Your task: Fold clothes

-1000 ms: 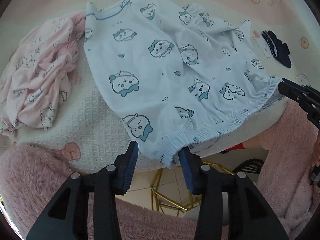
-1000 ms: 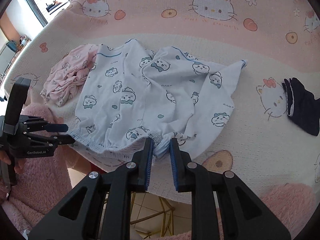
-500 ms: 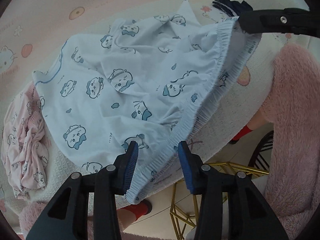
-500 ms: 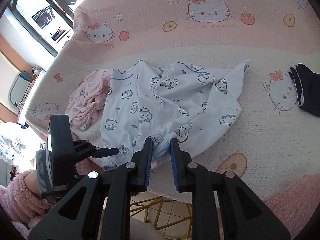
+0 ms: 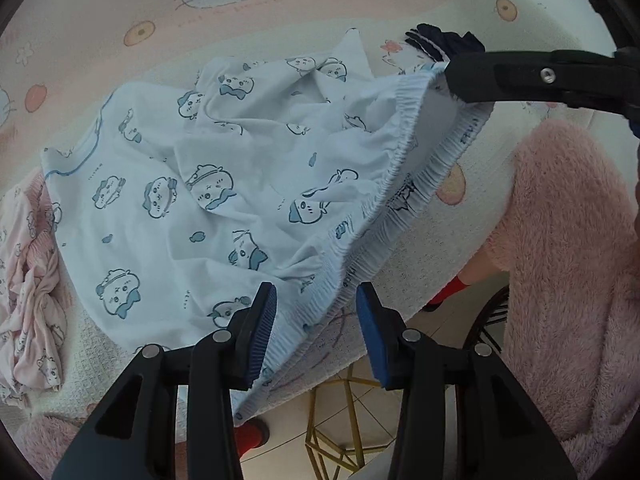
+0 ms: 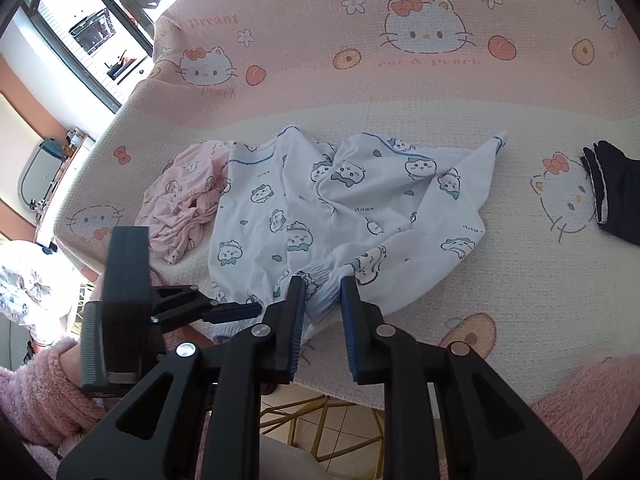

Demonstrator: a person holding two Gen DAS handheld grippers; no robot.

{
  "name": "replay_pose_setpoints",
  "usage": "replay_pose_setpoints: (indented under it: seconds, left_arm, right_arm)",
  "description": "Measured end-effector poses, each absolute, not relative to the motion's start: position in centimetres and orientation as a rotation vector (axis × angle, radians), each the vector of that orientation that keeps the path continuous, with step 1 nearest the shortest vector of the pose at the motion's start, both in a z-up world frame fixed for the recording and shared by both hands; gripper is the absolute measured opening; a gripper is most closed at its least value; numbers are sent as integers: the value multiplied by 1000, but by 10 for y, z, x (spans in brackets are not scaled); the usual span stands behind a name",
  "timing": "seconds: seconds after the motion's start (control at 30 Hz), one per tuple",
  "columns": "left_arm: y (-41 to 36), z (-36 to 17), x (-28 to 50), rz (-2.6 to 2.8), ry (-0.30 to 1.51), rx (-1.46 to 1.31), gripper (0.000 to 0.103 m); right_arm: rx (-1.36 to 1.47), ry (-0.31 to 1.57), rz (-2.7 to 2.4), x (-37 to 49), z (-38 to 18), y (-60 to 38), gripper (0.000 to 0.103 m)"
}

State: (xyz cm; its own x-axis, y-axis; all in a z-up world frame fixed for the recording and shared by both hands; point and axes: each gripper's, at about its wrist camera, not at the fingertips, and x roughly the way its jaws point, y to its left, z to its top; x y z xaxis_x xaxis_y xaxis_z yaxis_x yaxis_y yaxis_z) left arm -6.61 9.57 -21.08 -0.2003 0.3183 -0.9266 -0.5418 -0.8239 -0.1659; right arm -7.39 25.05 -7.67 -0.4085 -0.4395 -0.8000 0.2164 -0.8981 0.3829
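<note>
Currently right tongs (image 6: 322,300) clamp the shorts' waistband (image 5: 400,184); left tongs (image 5: 316,312), wide, apparently straddle its opposite end.

Materials as I see them:
light blue shorts (image 5: 224,184) thin matt cloth, gathered waistband (image 5: 404,168); blanket (image 6: 400,92) waffle-textured; sleeve (image 5: 568,248) fluffy; gripper pads (image 5: 262,328) ribbed.
</note>
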Motion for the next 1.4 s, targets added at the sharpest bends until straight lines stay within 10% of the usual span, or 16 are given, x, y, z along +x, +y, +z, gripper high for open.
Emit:
replay_pose_setpoints:
  seconds: [0.07,0.17,0.47,0.6,0.77,0.83,1.07,1.27,1.4]
  left_arm:
    - [94,-216,-70,2085,226,-1525,42]
    - [84,-224,-78,2169,246,-1610,6]
    - [39,-193,-86,2312,147,-1600,6]
    - [41,-186,-90,2305,94,-1574,6]
    - [54,-182,-96,2297,111,-1545,6]
    - [56,-183,-94,2275,120,-1551,6]
    - [53,-220,-73,2069,-7,-1698,7]
    - [54,-244,-70,2158,277,-1852,8]
    - [28,-236,-77,2322,313,-1908,8]
  right_arm:
    - [1405,-303,-2329,-71,-74,250,19]
    - [1437,-277,-2315,-71,-84,250,19]
    - [1673,-79,-2192,-64,-149,227,19]
    - [1491,36,-2124,-56,-125,192,52]
    - [1609,165,-2152,-68,-162,175,47]
    - [1681,166,-2209,-76,-173,191,25]
    - [1690,0,-2333,-82,-164,239,25]
    - [1694,236,-2475,-80,-158,240,25]
    - [1692,25,-2331,-76,-161,243,26]
